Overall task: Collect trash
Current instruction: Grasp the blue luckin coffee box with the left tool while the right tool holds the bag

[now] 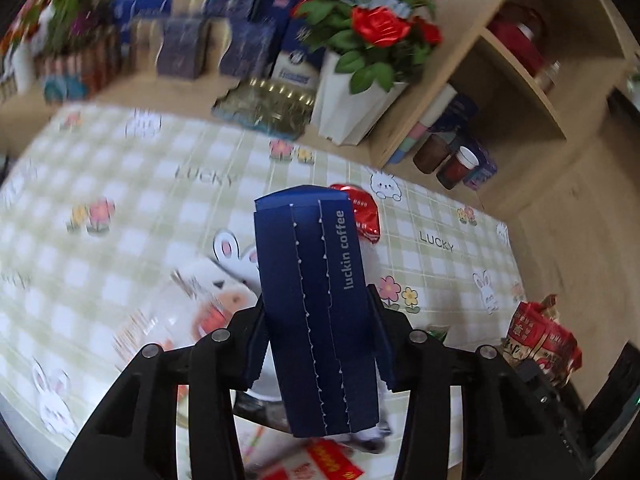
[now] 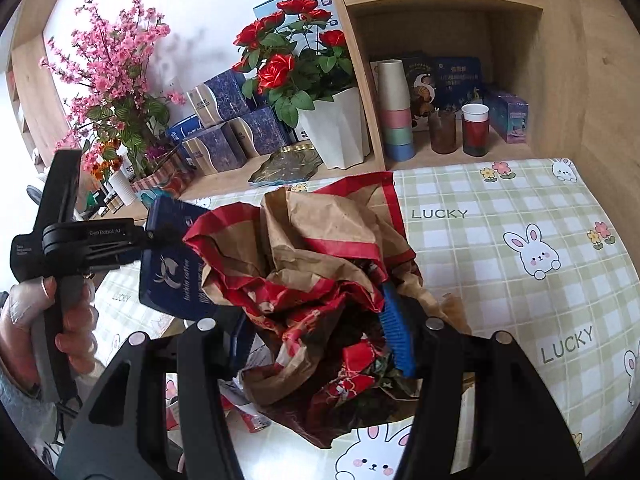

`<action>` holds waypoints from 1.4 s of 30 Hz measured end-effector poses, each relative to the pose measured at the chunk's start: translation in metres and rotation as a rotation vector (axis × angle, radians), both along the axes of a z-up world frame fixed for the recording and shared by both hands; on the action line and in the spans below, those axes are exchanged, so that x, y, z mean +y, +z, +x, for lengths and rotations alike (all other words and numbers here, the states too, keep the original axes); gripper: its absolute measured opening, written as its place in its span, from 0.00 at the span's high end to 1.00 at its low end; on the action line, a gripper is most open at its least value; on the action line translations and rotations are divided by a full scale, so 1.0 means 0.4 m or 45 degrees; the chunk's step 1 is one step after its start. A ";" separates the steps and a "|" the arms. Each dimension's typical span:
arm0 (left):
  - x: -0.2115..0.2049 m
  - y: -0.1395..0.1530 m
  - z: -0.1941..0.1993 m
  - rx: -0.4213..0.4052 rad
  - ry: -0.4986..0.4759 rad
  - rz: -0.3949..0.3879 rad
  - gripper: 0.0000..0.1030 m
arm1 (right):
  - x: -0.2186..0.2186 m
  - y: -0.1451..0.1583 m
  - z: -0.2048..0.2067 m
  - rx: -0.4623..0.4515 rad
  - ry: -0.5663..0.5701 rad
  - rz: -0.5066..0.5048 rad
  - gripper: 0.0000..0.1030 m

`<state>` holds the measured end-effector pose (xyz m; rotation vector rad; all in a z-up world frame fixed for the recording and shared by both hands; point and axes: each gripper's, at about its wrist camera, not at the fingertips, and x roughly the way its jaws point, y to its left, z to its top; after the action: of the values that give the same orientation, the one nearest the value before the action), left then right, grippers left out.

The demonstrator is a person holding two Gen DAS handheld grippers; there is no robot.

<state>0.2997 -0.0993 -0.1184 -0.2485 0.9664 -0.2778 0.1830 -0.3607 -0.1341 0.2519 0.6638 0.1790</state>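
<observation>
My left gripper [image 1: 320, 320] is shut on a flattened dark blue "luckin coffee" sleeve [image 1: 312, 300] and holds it above the table. In the right wrist view the same sleeve [image 2: 172, 264] hangs from the left gripper [image 2: 154, 236] at the left, next to the bag. My right gripper [image 2: 320, 344] is shut on the crumpled brown and red paper bag [image 2: 320, 256], which stands open on the checked tablecloth [image 2: 500, 220]. A red foil wrapper [image 1: 366, 216] lies on the cloth beyond the sleeve. A red snack packet [image 1: 540, 340] shows at the right.
A white pot of red roses [image 2: 340, 128] and blue boxes [image 2: 224, 136] stand at the back. A wooden shelf [image 2: 440, 0] holds stacked cups [image 2: 394, 108] and glasses [image 2: 474, 128]. More wrappers [image 1: 328, 460] lie under the left gripper. A gold leaf tray [image 2: 284, 168] sits by the pot.
</observation>
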 end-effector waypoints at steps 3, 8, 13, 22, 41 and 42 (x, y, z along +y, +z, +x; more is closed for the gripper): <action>0.010 0.006 -0.002 -0.029 -0.009 0.014 0.59 | 0.001 0.001 -0.005 0.002 -0.003 0.005 0.45; 0.019 0.014 -0.006 -0.037 -0.007 -0.072 0.59 | 0.001 0.001 -0.013 -0.001 -0.008 -0.003 0.45; 0.014 0.045 -0.010 -0.052 -0.029 -0.181 0.60 | -0.011 0.003 -0.031 -0.004 -0.027 0.024 0.45; -0.001 0.088 -0.033 -0.115 -0.067 -0.197 0.61 | -0.012 0.023 -0.046 -0.015 -0.036 0.048 0.45; 0.025 0.166 -0.095 -0.210 -0.115 -0.203 0.61 | 0.000 0.043 -0.090 -0.019 -0.027 0.056 0.45; 0.035 0.171 -0.107 -0.212 -0.116 -0.204 0.61 | 0.005 0.049 -0.099 -0.023 -0.021 0.062 0.45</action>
<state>0.2568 -0.0854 -0.0500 -0.3228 0.7924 -0.4531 0.1434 -0.3588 -0.1147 0.3020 0.6398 0.1818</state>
